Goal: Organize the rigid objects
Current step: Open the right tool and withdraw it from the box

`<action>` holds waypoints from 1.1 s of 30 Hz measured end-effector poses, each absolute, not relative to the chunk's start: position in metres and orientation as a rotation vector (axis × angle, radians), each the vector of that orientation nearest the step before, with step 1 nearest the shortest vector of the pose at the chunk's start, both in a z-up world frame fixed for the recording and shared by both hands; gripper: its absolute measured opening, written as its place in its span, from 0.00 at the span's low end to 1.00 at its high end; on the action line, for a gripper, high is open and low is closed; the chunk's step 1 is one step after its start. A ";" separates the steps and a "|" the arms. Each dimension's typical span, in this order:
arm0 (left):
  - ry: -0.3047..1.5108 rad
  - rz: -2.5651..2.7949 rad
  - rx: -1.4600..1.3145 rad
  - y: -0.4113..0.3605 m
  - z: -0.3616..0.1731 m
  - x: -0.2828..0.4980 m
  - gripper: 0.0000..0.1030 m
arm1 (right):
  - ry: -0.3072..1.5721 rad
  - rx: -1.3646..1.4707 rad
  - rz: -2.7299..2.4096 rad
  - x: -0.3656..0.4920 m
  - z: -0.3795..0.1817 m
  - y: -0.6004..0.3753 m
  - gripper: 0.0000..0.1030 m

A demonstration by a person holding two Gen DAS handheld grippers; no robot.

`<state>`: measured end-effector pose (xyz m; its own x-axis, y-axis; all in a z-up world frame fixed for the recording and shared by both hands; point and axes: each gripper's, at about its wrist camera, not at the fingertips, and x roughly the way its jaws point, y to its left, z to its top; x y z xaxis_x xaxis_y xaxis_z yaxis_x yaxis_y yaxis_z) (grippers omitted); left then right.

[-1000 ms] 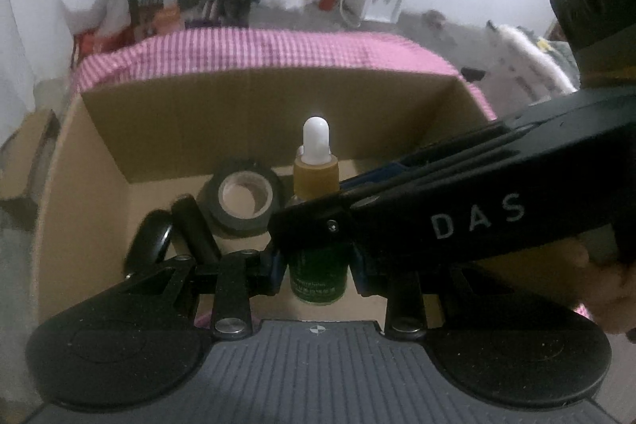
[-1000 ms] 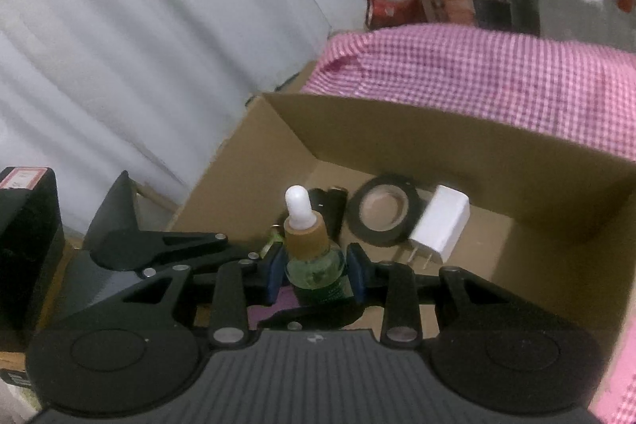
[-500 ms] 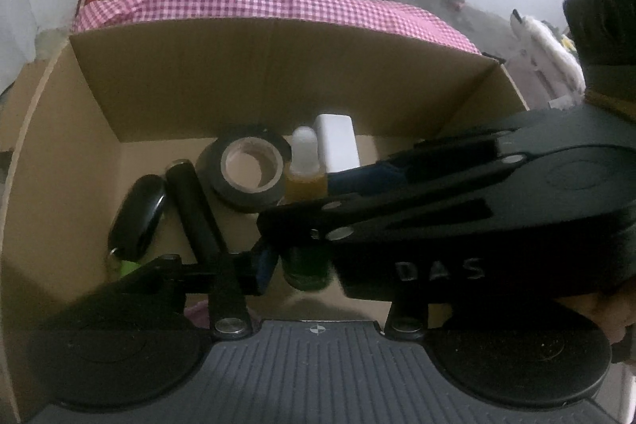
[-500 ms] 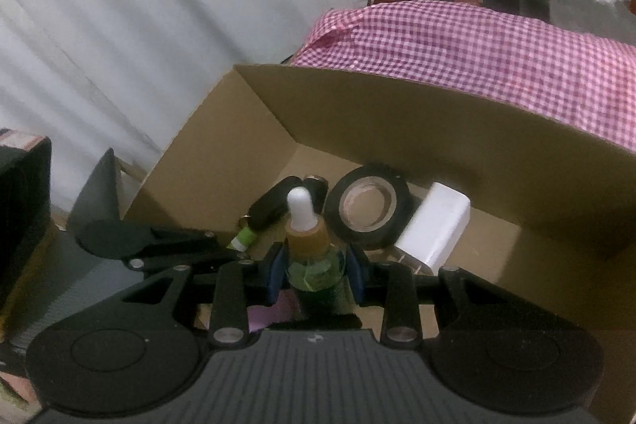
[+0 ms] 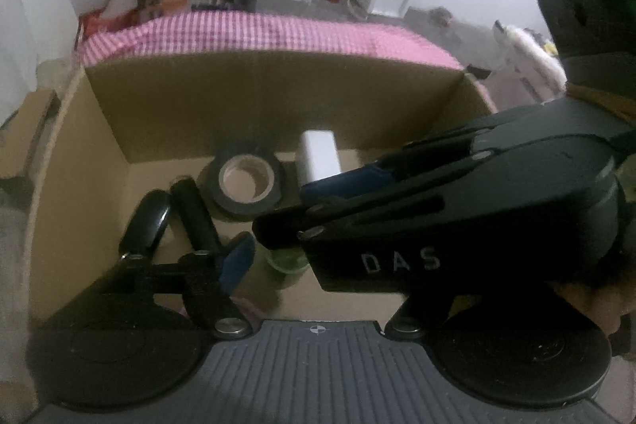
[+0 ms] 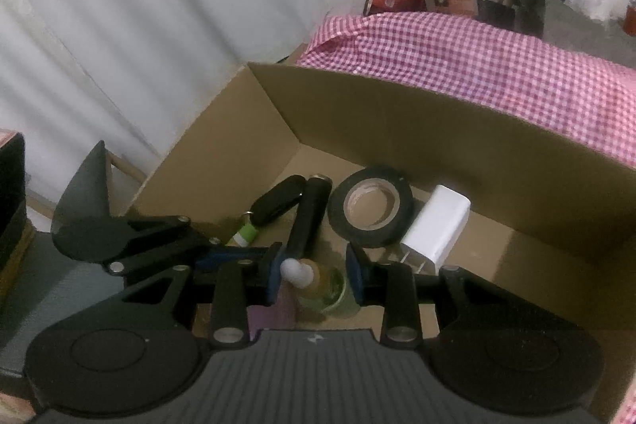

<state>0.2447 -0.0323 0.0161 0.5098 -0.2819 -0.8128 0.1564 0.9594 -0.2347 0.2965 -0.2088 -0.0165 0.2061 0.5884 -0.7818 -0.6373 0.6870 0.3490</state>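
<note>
A green glass dropper bottle (image 6: 324, 291) with an amber neck and white bulb sits between the pads of my right gripper (image 6: 314, 279), which is shut on it. The bottle leans left, low inside the cardboard box (image 6: 437, 142). In the left wrist view only the bottle's green base (image 5: 285, 260) shows, below the right gripper's fingers (image 5: 318, 185), which cross the picture. My left gripper (image 5: 306, 265) has its jaws opening. Its left pad (image 5: 236, 259) stands clear of the bottle, and its right finger is hidden behind the right gripper.
On the box floor lie a black tape roll (image 6: 371, 211), a white charger (image 6: 435, 225), a black cylinder (image 6: 308, 221) and a black key fob (image 6: 278, 205). A pink checked cloth (image 6: 497, 66) lies behind the box. A white curtain (image 6: 159, 26) hangs to the left.
The left jaws have spread and its pad has come off the bottle. The bottle, upright before, now leans left in the right gripper, which stays shut on it.
</note>
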 end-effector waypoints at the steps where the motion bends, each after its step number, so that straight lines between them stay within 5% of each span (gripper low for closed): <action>1: 0.989 -0.268 -0.131 -0.033 0.020 0.241 0.76 | 1.055 -0.046 0.851 0.294 -0.013 -0.211 0.37; 8: 0.872 -0.295 -0.065 -0.036 0.054 0.205 0.96 | 0.957 0.020 0.829 0.266 0.026 -0.237 0.42; 11: 0.823 -0.320 -0.030 -0.035 0.067 0.180 0.99 | 0.913 0.060 0.822 0.244 0.043 -0.252 0.66; 20: 0.774 -0.400 0.010 -0.023 0.073 0.100 1.00 | 0.806 0.181 0.804 0.154 0.061 -0.296 0.67; 33: 0.877 -0.387 0.096 -0.018 -0.001 0.061 1.00 | 0.946 0.321 0.770 0.101 -0.018 -0.279 0.73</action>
